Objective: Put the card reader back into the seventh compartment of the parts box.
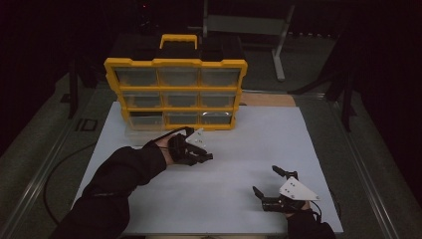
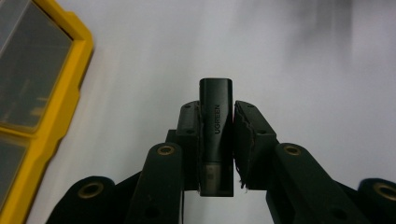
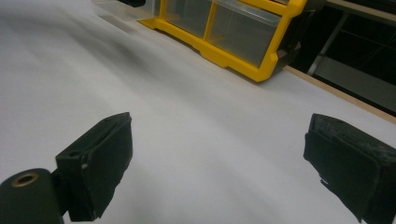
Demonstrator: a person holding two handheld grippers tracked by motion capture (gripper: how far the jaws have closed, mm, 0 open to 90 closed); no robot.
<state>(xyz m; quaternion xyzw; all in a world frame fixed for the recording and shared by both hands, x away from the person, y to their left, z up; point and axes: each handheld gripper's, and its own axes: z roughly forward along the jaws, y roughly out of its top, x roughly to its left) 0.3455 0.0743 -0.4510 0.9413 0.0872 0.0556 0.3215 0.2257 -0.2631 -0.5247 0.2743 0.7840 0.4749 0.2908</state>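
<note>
A small black adapter stick (image 2: 216, 126) marked UGREEN stands lengthwise between the pads of my left gripper (image 2: 216, 109), which is shut on it above the white mat. From above, the left gripper (image 1: 206, 157) hovers just in front of the yellow drawer organizer (image 1: 176, 89), below its bottom row. My right gripper (image 1: 264, 179) rests near the front right of the mat, open. Its two jaws stand wide apart in the right gripper view (image 3: 219, 149), with bare mat between them.
The organizer's yellow frame (image 2: 70, 93) lies to the left in the left gripper view and far ahead (image 3: 233, 28) in the right gripper view. What looks like a clear drawer (image 1: 133, 134) juts out at its bottom left. The white mat (image 1: 249, 134) covers the table.
</note>
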